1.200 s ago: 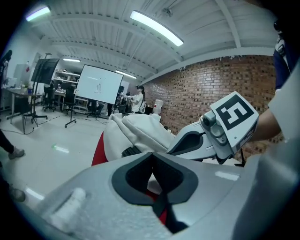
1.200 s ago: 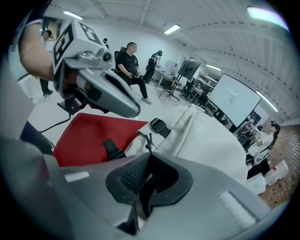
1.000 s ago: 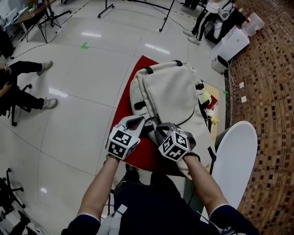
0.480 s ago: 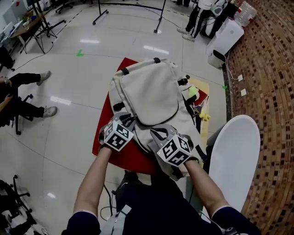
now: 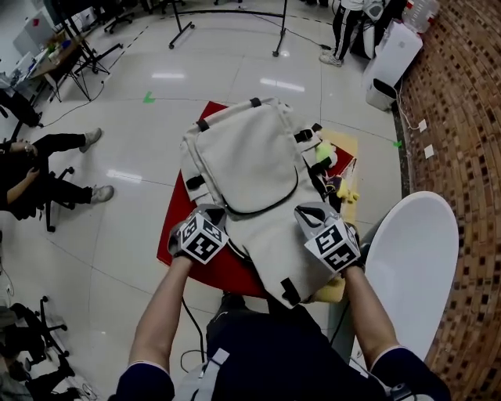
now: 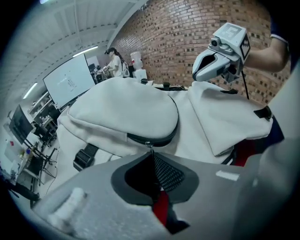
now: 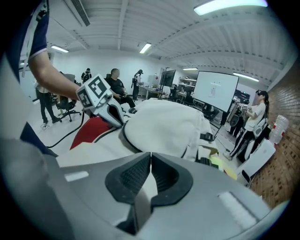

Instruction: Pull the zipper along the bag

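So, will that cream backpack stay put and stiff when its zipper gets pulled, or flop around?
Probably floppy: the backpack creases and one flap folds over, so it would likely bunch under a tug. The zipper curves around the pocket, so drag may rise at the bend. It might slide on the red surface unless braced.

A glossy pale floor (image 5: 235, 70) is spread from 9 to 12 o'clock, lit by ceiling strip lights (image 7: 225, 5) — a brick wall (image 5: 470, 117) is seen at 3 o'clock.
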